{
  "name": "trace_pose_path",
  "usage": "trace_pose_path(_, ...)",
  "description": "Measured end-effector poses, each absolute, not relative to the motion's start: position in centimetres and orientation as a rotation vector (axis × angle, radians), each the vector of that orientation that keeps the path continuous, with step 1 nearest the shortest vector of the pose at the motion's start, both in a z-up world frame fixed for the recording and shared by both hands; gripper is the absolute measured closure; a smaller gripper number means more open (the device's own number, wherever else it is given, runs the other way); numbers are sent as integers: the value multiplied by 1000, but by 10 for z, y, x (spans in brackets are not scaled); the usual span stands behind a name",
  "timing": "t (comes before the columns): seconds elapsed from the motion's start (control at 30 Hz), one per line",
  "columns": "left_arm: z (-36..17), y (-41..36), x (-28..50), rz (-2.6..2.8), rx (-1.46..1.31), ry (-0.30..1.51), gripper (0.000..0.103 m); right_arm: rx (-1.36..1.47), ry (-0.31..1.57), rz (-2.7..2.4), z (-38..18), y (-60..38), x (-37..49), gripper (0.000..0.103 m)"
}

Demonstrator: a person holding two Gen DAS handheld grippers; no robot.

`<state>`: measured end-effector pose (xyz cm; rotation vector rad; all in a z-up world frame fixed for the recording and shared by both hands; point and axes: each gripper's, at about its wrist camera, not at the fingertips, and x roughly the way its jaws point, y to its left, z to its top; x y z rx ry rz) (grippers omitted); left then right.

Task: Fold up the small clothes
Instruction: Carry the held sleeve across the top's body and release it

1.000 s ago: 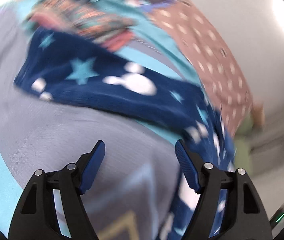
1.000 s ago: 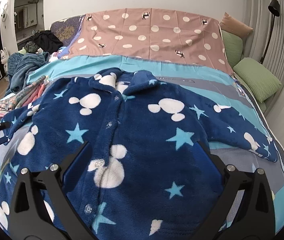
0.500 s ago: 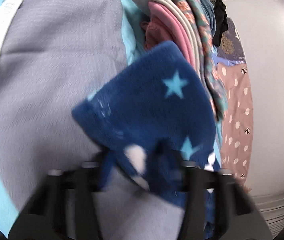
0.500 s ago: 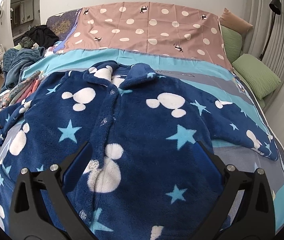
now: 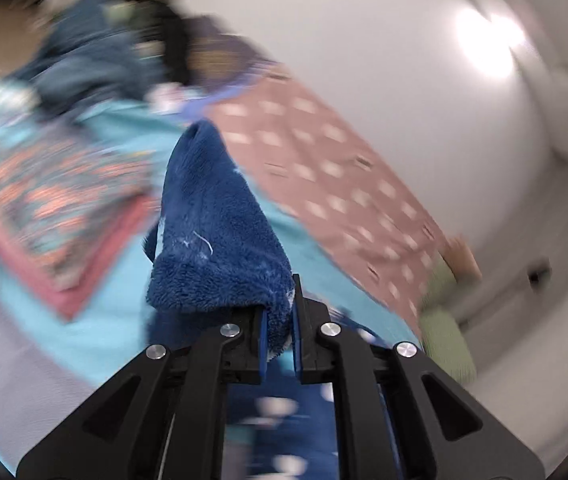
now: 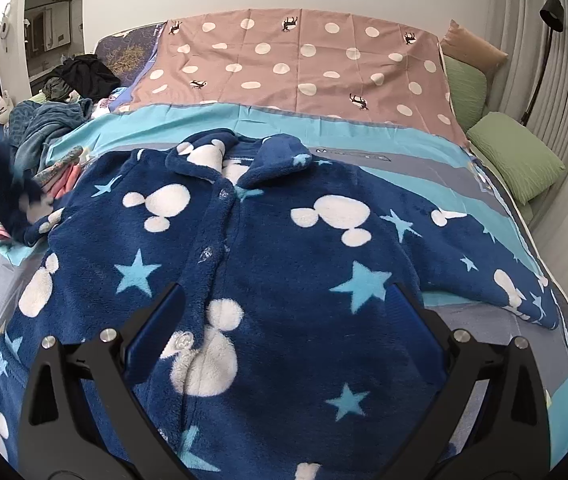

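Now: left tool (image 5: pixel 276 334) clamped on sleeve cuff (image 5: pixel 220 240), lifted off bed (image 6: pixel 244 120).
Right tool (image 6: pixel 284 320) jaws wide, w/ nothing between, angled down over fleece jacket (image 6: pixel 284 272) spread mid-bed; folded clothes pile (image 5: pixel 56 200) at left edge, green pillows (image 6: pixel 515 160) at right edge.
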<state>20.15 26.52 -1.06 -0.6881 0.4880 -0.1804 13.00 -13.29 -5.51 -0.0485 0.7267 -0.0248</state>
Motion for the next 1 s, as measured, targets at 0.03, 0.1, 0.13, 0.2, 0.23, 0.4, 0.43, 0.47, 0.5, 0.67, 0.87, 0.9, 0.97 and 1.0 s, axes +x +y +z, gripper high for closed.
trace_pose_path(0.03,3,234,209,-250,-632,490,94,-45,722,-23,-54,-135,128,2)
trace_pose_path(0.1,13,192,217,-337,-562,503,94,-38,713,-24,-51,-141,126,2)
trace_pose_path(0.13,15,168,220,-386,-524,514,94,-33,708,-30,-50,-146,124,2)
trace_pose_path(0.2,14,115,226,-473,-449,552,94,-22,706,-47,-50,-156,121,2)
trace_pose_path(0.23,8,95,228,-501,-421,571,94,-12,710,-56,-50,-163,121,2)
trace_pose_path(0.4,-42,10,235,-590,-266,722,89,85,752,-62,-52,-198,120,2)
trace_pose_path(0.43,-54,-2,232,-594,-218,755,86,108,761,-55,-53,-204,121,2)
trace_pose_path(0.47,-59,-8,231,-592,-189,771,78,136,771,-42,-54,-210,122,2)
trace_pose_path(0.5,-63,-11,234,-586,-158,786,73,151,776,-29,-55,-214,123,2)
trace_pose_path(0.67,-52,9,207,-500,-45,721,43,228,823,96,-59,-219,139,4)
trace_pose_path(0.87,-51,76,184,-254,10,675,35,317,879,277,-64,-201,182,6)
trace_pose_path(0.9,-57,90,185,-215,8,697,35,321,894,286,-66,-196,190,6)
trace_pose_path(0.97,-73,116,189,-127,10,753,35,342,934,297,-74,-190,211,6)
trace_pose_path(1.0,-79,126,193,-97,6,783,35,364,963,295,-80,-187,227,6)
